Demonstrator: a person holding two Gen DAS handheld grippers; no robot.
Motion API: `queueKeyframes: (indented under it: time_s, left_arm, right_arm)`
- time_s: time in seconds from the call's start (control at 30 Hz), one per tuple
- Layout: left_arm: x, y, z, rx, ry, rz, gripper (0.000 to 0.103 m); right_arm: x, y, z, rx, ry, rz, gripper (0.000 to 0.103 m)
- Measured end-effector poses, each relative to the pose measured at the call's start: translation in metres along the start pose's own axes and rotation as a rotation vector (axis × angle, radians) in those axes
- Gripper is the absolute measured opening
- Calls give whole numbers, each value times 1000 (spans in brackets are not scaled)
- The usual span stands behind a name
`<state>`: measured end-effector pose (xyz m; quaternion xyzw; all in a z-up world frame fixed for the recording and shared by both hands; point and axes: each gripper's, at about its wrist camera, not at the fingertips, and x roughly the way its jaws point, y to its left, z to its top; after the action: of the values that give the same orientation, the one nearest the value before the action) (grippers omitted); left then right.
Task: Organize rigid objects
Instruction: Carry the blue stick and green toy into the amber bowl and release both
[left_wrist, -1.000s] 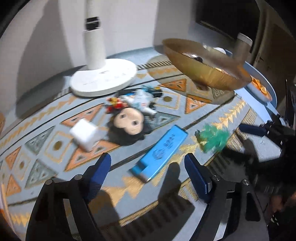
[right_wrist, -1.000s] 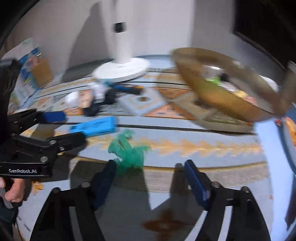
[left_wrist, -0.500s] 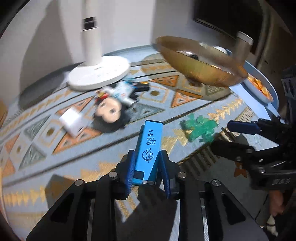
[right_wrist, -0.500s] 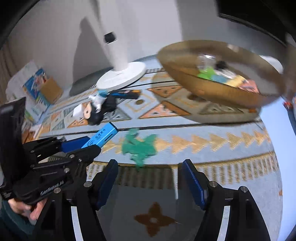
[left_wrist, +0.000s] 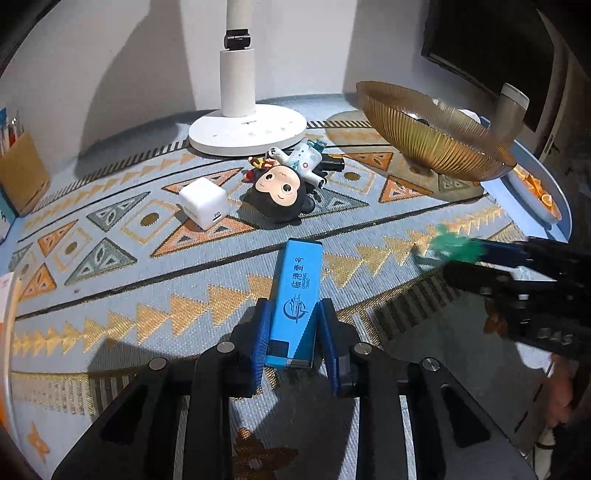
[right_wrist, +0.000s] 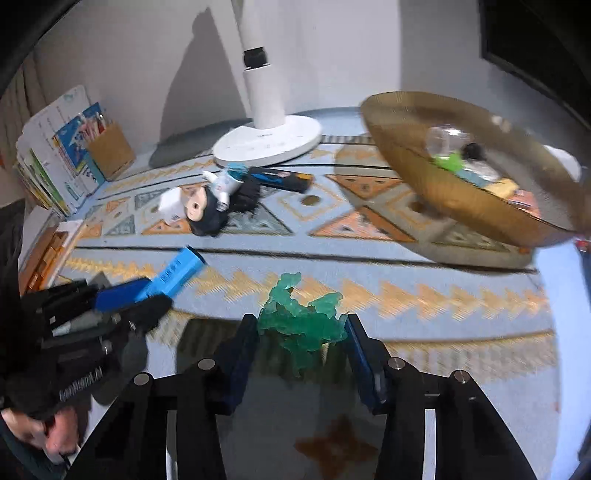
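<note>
Patterned blue-and-orange cloth (left_wrist: 110, 236) covers the table, with a white lamp base (left_wrist: 247, 133) at the far side and a ribbed gold bowl (left_wrist: 432, 136) far right already holding small items. The left gripper (left_wrist: 293, 332) is clamped on a blue box (left_wrist: 297, 295); the right gripper (right_wrist: 301, 332) has its jaws against a green translucent figure (right_wrist: 303, 321), seemingly gripped. A doll (left_wrist: 282, 188) and white charger cube (left_wrist: 203, 203) remain loose. Each load likely should clear the bowl's rim before release.

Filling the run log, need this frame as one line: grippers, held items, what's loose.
left gripper: shut on blue rectangular box | right gripper: shut on green translucent figurine | loose: white cube charger, big-headed doll
</note>
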<state>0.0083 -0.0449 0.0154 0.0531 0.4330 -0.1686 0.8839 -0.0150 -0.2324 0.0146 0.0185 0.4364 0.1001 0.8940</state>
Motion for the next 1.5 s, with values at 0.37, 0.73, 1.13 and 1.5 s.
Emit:
queueKeyframes:
  time_s: [0.37,0.73,1.13,1.5]
  left_arm:
    - [7,-7,1,41,12,97,76]
    - [5,-19,-5,100,-9,36,22]
    - [-64,-35,39,37,-189,-16,21]
    - [-116,-95,142,66,-422,-107,21]
  right_arm:
    - [-15,-31,-28,65,44,102,64]
    - [-6,-3,-28,-3,12,-94,46]
    - [-117,-75,13,186,-229,67,46]
    - [-213,-137,74,210,-503,-247,46]
